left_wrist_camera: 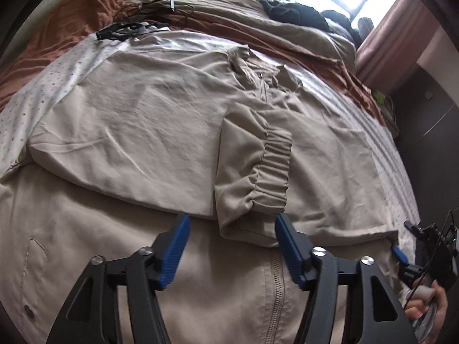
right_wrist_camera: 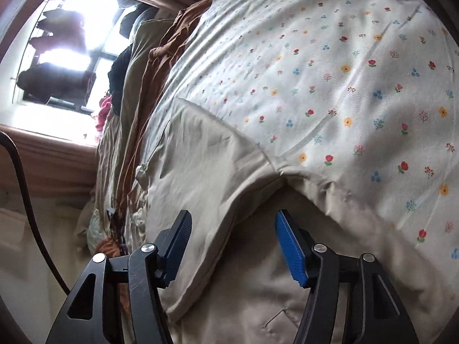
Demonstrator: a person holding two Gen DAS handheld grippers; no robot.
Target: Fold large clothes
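Left claw (left_wrist_camera: 232,246): blue ribbed pads apart, nothing between them, poised just above a beige jacket (left_wrist_camera: 143,120). Directly ahead of its tips lies a sleeve (left_wrist_camera: 246,154) folded across the jacket body, its gathered elastic cuff (left_wrist_camera: 272,169) just beyond the right-hand pad. Beneath the claw runs the jacket's front zipper (left_wrist_camera: 276,295); a pocket seam and a snap sit toward the lower left. Farther ahead, the collar (left_wrist_camera: 258,68) with a short zipper section.

Right claw (right_wrist_camera: 233,246): pads likewise apart and empty, hovering over a folded beige edge of the same jacket (right_wrist_camera: 218,172), which spreads ahead and left of the tips. In the left wrist view this claw (left_wrist_camera: 401,255) appears at the far right edge, held in a hand (left_wrist_camera: 430,309).

Bed: white flower-print sheet (right_wrist_camera: 330,71) beyond and right of the right claw, the jacket resting on it. Rust-brown blanket (left_wrist_camera: 57,34) and tan duvet (left_wrist_camera: 229,5) farther off. Black cables (left_wrist_camera: 149,8) and a small dark device lie past the jacket. Dark clothes (left_wrist_camera: 295,11) heaped near a bright window (right_wrist_camera: 71,43).
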